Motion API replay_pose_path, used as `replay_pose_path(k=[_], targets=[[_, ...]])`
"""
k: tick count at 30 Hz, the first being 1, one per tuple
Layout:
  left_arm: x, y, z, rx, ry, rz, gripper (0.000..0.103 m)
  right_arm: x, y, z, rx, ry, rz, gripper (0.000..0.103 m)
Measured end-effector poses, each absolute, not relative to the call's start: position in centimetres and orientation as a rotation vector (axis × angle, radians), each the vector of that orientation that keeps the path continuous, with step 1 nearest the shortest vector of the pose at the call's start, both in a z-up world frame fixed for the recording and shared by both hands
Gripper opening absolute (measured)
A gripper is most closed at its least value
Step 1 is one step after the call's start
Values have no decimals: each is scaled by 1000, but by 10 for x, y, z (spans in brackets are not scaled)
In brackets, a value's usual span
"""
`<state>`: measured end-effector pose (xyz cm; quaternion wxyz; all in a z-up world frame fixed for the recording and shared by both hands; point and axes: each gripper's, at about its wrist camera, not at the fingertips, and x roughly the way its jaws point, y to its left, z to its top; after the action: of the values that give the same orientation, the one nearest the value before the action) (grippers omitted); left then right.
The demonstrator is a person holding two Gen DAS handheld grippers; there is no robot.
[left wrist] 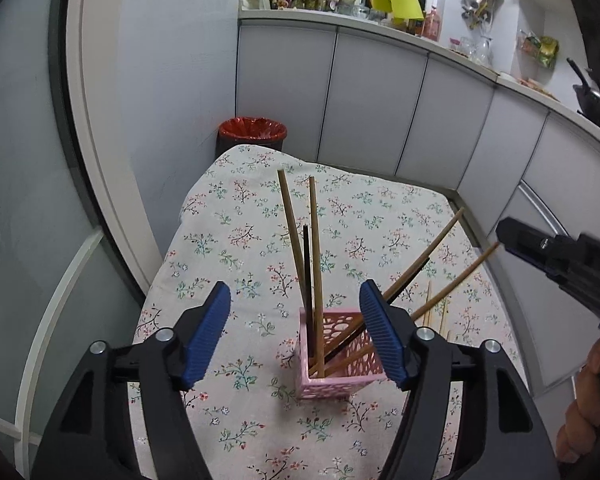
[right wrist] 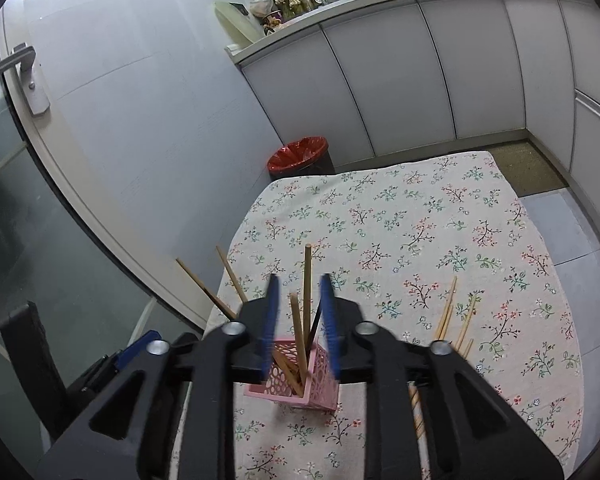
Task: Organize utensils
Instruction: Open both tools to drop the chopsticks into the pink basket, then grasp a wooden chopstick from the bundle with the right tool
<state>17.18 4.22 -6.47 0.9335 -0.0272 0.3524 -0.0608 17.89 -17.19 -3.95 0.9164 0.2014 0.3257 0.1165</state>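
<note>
Pink perforated holder (left wrist: 338, 356) stands upright on the floral cloth (left wrist: 236, 240) covering the counter, near the cloth's near-left part; several chopsticks in holder (left wrist: 314, 264) stand in it, two long wooden ones and a dark one rising steeply, others wooden and dark leaning out toward the right; in the right wrist view the same holder (right wrist: 296, 376) sits just beyond the jaws, sticks fanned to left and upward; loose chopsticks (right wrist: 456, 320) lie flat on the cloth to the right of the holder, well apart from it, pale wood, roughly parallel; a few more stick ends show just under the right tool's frame, partly hidden; left gripper (left wrist: 294, 332) held above and before the holder, jaws spread wide, blue ribbed pads to either side, nothing between them but the view of the holder behind; right gripper (right wrist: 300, 328) over the holder, jaws apart at a moderate gap, pads blurred, no stick clamped that I can make out; a hand (left wrist: 584, 396) at the right edge of the left view grips the other tool's black body; red-lined bin (left wrist: 253, 130) on the floor past the far end of the counter; grey cabinet fronts (left wrist: 372, 108) beyond.
</note>
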Motion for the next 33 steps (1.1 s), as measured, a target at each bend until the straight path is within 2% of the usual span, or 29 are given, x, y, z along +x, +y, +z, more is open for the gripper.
replay_pose_path(k=[2, 4, 11, 16, 19, 27, 29, 31, 33], targets=[[169, 41, -65, -49, 727, -123, 73, 174, -175, -36, 409, 663, 239, 34], [166, 41, -66, -54, 731, -135, 77, 167, -182, -32, 407, 652, 236, 45], [158, 36, -70, -66, 760, -168, 88, 152, -210, -36, 390, 669, 187, 64], [150, 28, -77, -61, 795, -189, 92, 157, -228, -61, 368, 759, 121, 79], [145, 20, -86, -53, 824, -212, 93, 163, -240, -85, 384, 863, 99, 84], [144, -1, -110, 30, 901, -247, 94, 184, -256, -158, 376, 1118, 20, 83], [146, -5, -115, 41, 918, -248, 94, 190, -258, -176, 361, 1172, -8, 77], [147, -7, -119, 53, 934, -251, 94, 198, -259, -193, 357, 1219, -34, 64], [148, -10, -122, 71, 943, -255, 94, 204, -258, -204, 369, 1253, -41, 58]])
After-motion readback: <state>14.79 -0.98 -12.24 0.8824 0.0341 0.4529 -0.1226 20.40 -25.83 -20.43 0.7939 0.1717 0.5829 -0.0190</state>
